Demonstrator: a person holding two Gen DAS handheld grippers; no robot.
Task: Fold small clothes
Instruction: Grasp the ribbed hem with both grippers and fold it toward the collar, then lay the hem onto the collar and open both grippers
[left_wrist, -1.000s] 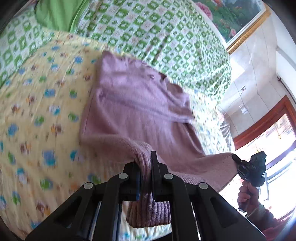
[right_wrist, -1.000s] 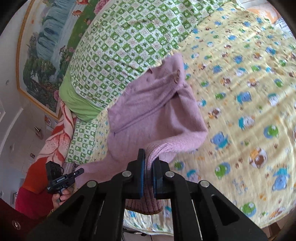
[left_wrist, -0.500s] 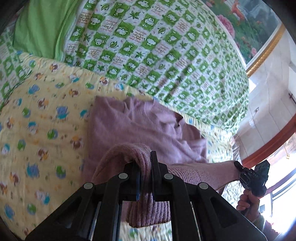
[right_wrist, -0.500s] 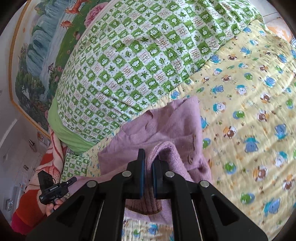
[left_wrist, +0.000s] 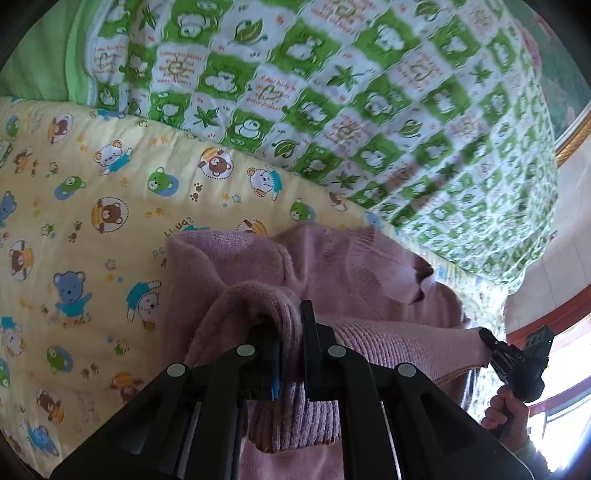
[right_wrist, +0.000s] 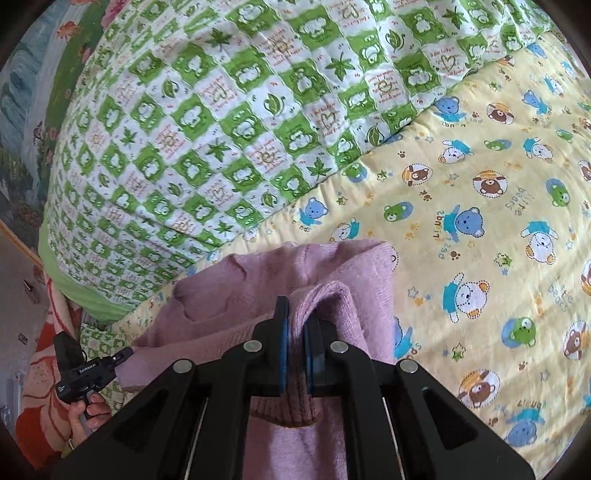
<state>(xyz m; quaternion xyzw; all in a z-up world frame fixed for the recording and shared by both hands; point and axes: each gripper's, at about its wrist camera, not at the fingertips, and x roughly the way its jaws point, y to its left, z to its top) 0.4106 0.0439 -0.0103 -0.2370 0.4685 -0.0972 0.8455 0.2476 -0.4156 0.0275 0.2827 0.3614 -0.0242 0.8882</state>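
A small mauve knitted sweater (left_wrist: 332, 266) lies on a yellow bear-print bedsheet (left_wrist: 92, 221), folded back over itself towards the collar. My left gripper (left_wrist: 291, 321) is shut on its ribbed hem, which hangs down between the fingers. My right gripper (right_wrist: 295, 317) is shut on the other corner of the same hem of the sweater (right_wrist: 325, 269). The hem stretches taut between the two grippers. Each wrist view catches the other gripper at its edge: the right one (left_wrist: 487, 338) and the left one (right_wrist: 123, 354), each held by a hand.
A thick green-and-white checked quilt (left_wrist: 369, 110) is piled just beyond the sweater's collar, with a green pillow (left_wrist: 37, 48) at its end. A framed painting (right_wrist: 22, 92) hangs on the wall behind. A red-framed window (left_wrist: 554, 369) lies to one side.
Both grippers have carried the hem forward over the sweater's body towards the collar and the quilt. The visible flat part of the sweater has shrunk as the lower half folds over it.
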